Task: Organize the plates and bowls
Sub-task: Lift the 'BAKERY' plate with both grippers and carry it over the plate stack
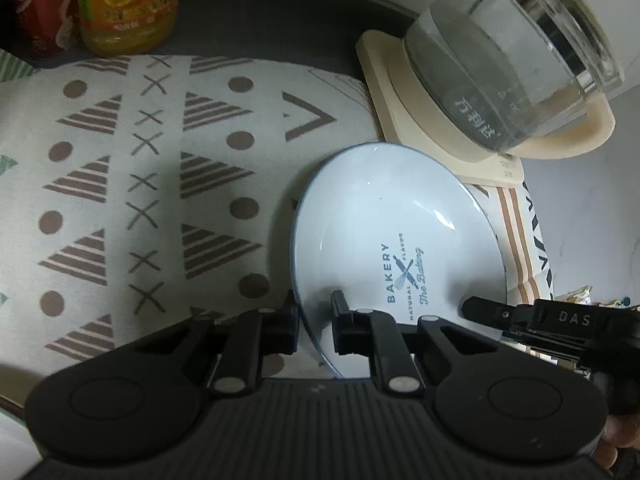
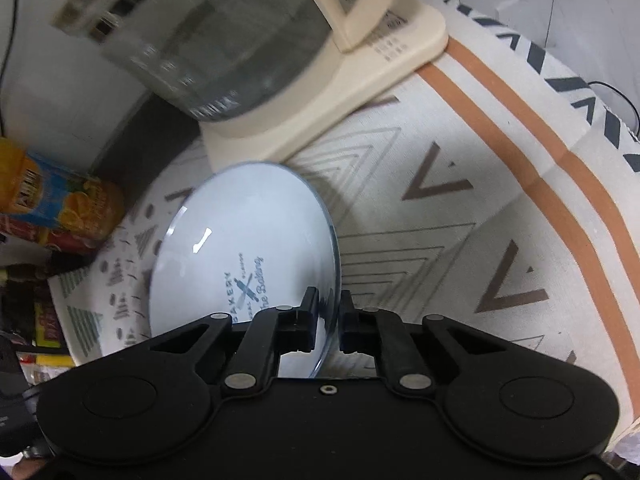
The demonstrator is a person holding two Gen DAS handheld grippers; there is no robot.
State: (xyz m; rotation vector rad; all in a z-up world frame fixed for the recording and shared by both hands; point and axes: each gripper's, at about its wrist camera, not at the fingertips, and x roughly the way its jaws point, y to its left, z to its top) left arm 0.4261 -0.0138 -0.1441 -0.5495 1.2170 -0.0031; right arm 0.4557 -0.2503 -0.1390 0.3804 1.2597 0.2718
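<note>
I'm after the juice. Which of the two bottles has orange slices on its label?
The orange bottle, beside the red bottle: its label shows orange slices; the red one's shows none.

My bench is covered by a cream tablecloth [image 1: 132, 184] printed with brown triangles, crosses and dots. On the cloth at about two o'clock stands a cream kettle base [image 1: 432, 136] carrying a glass kettle [image 1: 512, 52]. At eleven o'clock, past the cloth's edge, an orange drink bottle [image 1: 128, 4] stands beside a red can [image 1: 38, 8]. A pale blue plate [image 1: 384, 216] is in front of the kettle base.
</note>
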